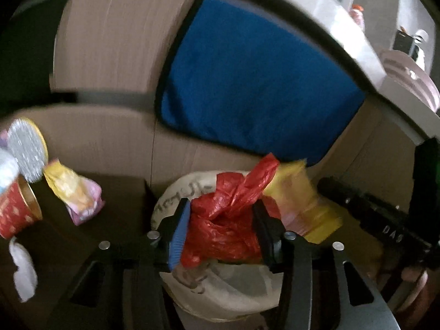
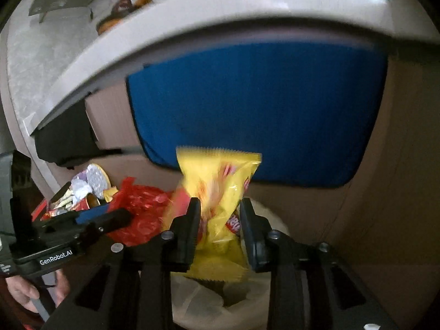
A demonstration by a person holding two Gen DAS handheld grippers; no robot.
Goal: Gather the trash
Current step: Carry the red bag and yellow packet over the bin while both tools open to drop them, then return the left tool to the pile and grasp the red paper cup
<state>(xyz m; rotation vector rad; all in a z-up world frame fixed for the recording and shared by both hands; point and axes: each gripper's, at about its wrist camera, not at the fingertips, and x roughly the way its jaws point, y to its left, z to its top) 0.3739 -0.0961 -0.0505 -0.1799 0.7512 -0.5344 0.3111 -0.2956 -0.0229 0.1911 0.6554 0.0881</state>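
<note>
A crumpled red plastic bag (image 1: pixel 222 220) fills the gap of my left gripper (image 1: pixel 221 214) and touches the blue pad and the black finger on either side. A yellow snack packet (image 2: pixel 220 192) stands blurred between the fingers of my right gripper (image 2: pixel 220 217), loose rather than pinched. Both grippers hang side by side over a pale lined bin (image 1: pixel 220 297), whose rim bears handwriting. In the right wrist view the left gripper (image 2: pixel 110 214) shows at the left with the red bag (image 2: pixel 143 206) beside it.
Brown cardboard walls (image 1: pixel 110 55) and a blue panel (image 1: pixel 247 68) close off the back. More trash lies at the left: a red paper cup (image 1: pixel 16 211), a silver lid (image 1: pixel 27 148), a yellow-pink wrapper (image 1: pixel 74 192), white tissue (image 1: pixel 24 272). A grey table edge (image 2: pixel 192 35) runs overhead.
</note>
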